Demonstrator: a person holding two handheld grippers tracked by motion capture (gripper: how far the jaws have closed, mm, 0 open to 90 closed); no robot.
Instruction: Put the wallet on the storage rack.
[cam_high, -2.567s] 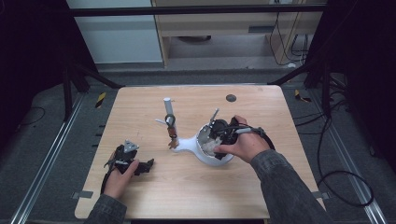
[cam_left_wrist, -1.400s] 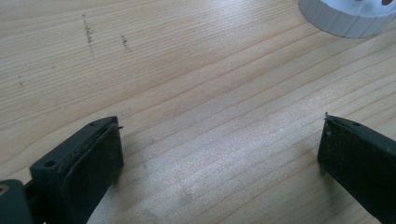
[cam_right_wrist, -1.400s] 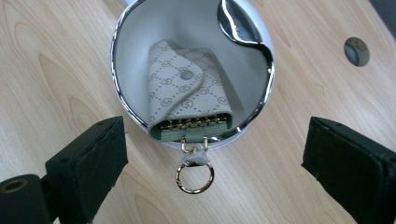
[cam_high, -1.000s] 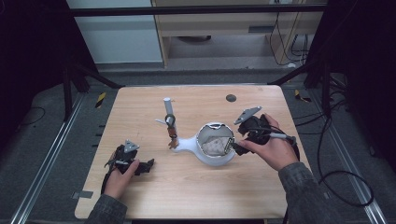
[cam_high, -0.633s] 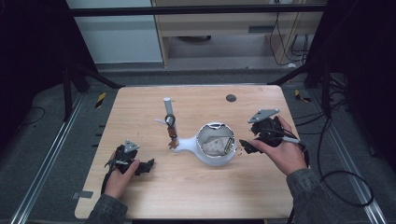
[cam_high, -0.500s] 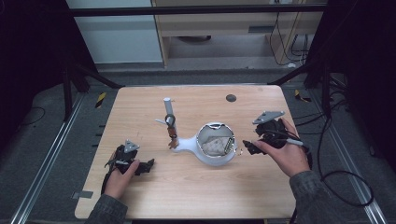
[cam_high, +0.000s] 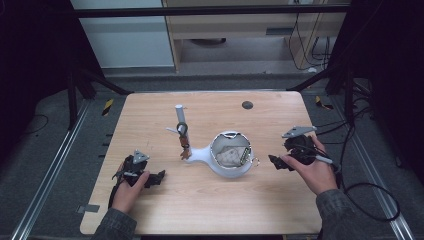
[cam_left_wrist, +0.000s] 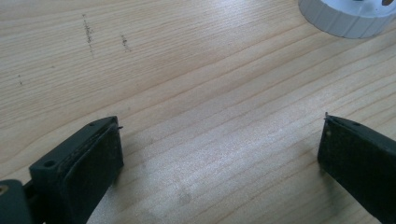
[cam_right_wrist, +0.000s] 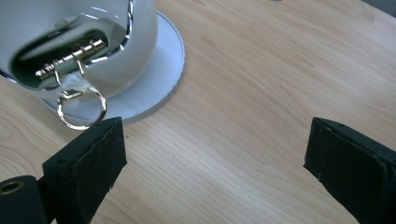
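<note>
- The white bowl-shaped vessel (cam_high: 230, 155) sits on the wooden table (cam_high: 210, 210) near its middle, slightly toward the right edge. Its spout or handle points toward the left edge. A crumpled pale item (cam_high: 229, 154) lies inside; what it is cannot be told.
- A metal ring (cam_right_wrist: 82, 106) hangs over the vessel's right wall. It joins a chain-like metal piece (cam_right_wrist: 70, 60) at the rim.
- A small upright stand (cam_high: 180, 131) with a dark hanging part is just left of the vessel, apart from it.
- A small dark disc (cam_high: 247, 105) lies near the far edge.
- The right gripper (cam_high: 279, 163) is held just right of the vessel, not touching it. In the right gripper view its jaws are spread wide with bare wood between them; it grips nothing.
- The left gripper (cam_high: 152, 178) rests low near the near-left corner, well apart from the vessel. Its jaws are also spread wide and empty.
- Risk: the ring hangs close beside the right gripper's left jaw. A sideways move toward the vessel could snag the ring and drag the chain out.
- Risk: the vessel stands free on a smooth top. A push on its wall from one side could slide it into the stand and tip that over.
- Risk: the glossy curved wall offers poor purchase. A grasp there would probably slip.
</note>
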